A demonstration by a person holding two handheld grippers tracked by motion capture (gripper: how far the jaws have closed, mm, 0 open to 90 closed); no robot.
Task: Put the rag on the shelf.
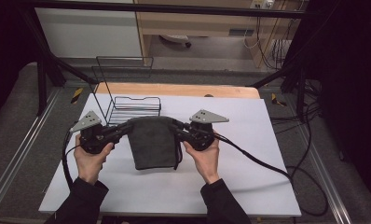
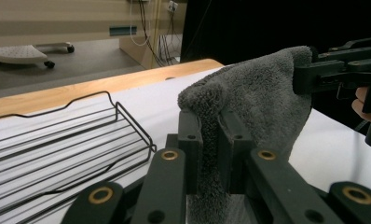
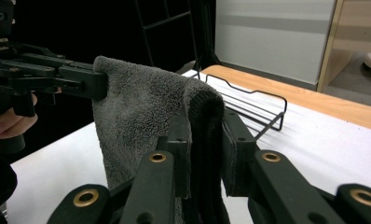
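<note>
One grey towel (image 1: 152, 142) is hanging folded between two grippers, above the middle of the white table (image 1: 249, 182), nearer its far edge. The left gripper (image 1: 124, 129) is clamping the towel's left top corner, its jaws pressing on the pile in the left gripper view (image 2: 207, 154); the right gripper (image 1: 176, 128) is clamping the right top corner (image 3: 204, 154). One black wire rack (image 1: 130, 105) is standing just behind the towel toward the far left corner, with nothing lying between them. The towel is covering the pads (image 3: 181, 140) of each gripper, and its lower edge is blending with its shadow, so whether it is touching the table is hard to tell.
</note>
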